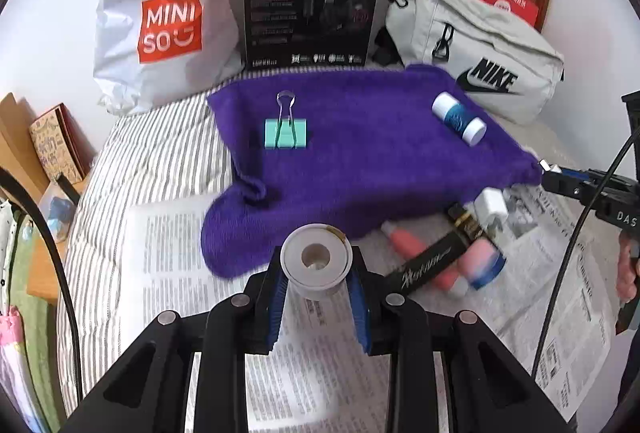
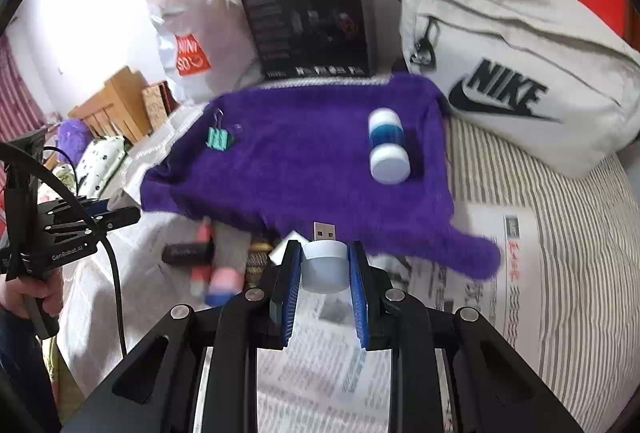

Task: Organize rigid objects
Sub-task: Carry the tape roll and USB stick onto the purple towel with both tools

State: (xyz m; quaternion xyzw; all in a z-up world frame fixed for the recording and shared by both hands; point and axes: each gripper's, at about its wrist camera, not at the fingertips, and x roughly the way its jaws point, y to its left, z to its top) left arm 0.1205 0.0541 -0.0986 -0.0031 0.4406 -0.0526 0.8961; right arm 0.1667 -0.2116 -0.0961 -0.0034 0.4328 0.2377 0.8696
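On the striped bed (image 1: pixel 132 169), the purple towel (image 1: pixel 360 153) has bare plush between one teal binder clip (image 1: pixel 285 132) at 10 o'clock and one blue-and-white bottle (image 1: pixel 459 118) at 2 o'clock. Left tongs (image 1: pixel 316 273) pinch a white tape roll (image 1: pixel 316 258) at the towel's near edge. Right tongs (image 2: pixel 325 265) pinch a white USB adapter (image 2: pixel 324 265) over newspaper (image 2: pixel 320 365). Loose items cluster between them.
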